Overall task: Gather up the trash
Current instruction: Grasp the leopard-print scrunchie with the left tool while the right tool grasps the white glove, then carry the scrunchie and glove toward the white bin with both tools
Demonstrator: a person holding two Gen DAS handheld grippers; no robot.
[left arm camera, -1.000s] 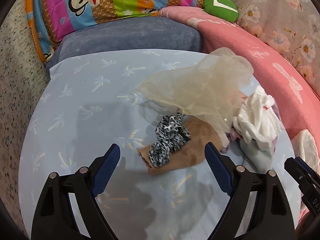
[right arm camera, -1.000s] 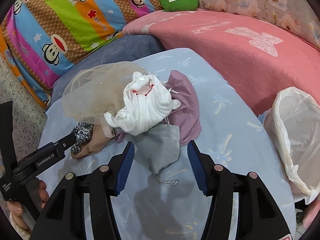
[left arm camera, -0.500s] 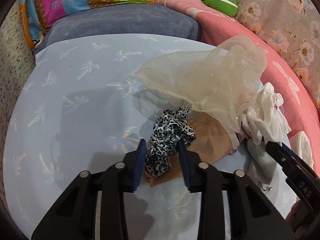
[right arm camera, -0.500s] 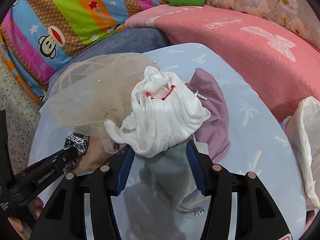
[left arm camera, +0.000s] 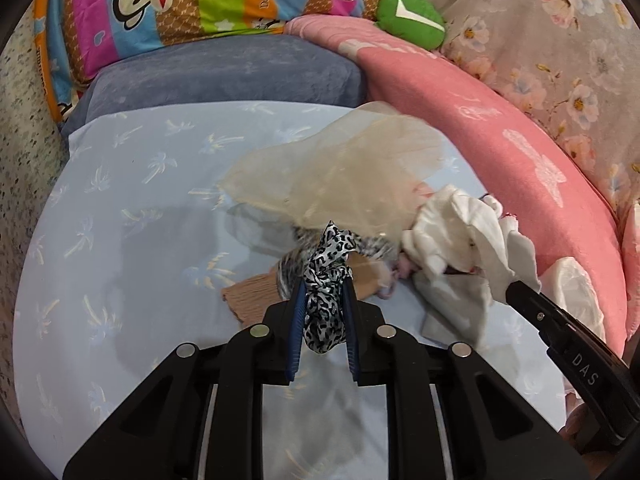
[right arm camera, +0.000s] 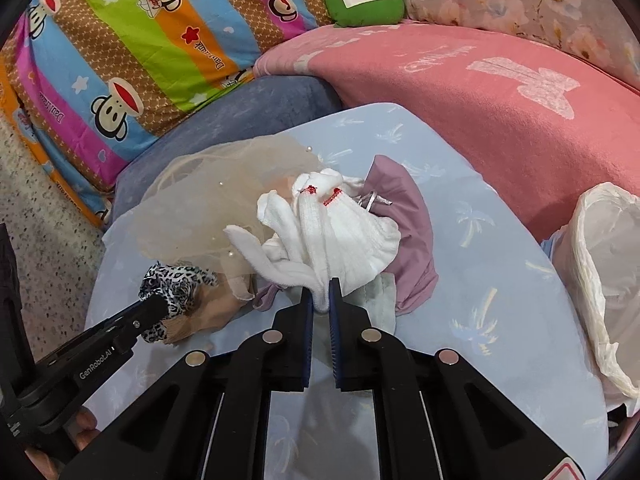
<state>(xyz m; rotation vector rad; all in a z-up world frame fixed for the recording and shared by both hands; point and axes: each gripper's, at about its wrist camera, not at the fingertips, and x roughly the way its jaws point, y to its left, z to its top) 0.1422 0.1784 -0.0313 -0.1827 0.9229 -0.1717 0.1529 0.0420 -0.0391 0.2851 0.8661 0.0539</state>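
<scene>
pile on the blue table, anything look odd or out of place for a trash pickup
Yes: it is all fabric, not obvious trash. The left gripper is clamped on a leopard-print scrunchie and the right gripper on a white sock, beside sheer beige tulle and a mauve cloth. The white plastic bag sits open at the table's right edge.

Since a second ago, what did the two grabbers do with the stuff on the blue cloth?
Both closed. The left hand-held gripper moved in and pinched the leopard-print cloth, lifting it off the tan cloth. The right hand-held gripper shut on the white cloth. The sheer beige netting, purple cloth and white plastic bag stayed put.
</scene>
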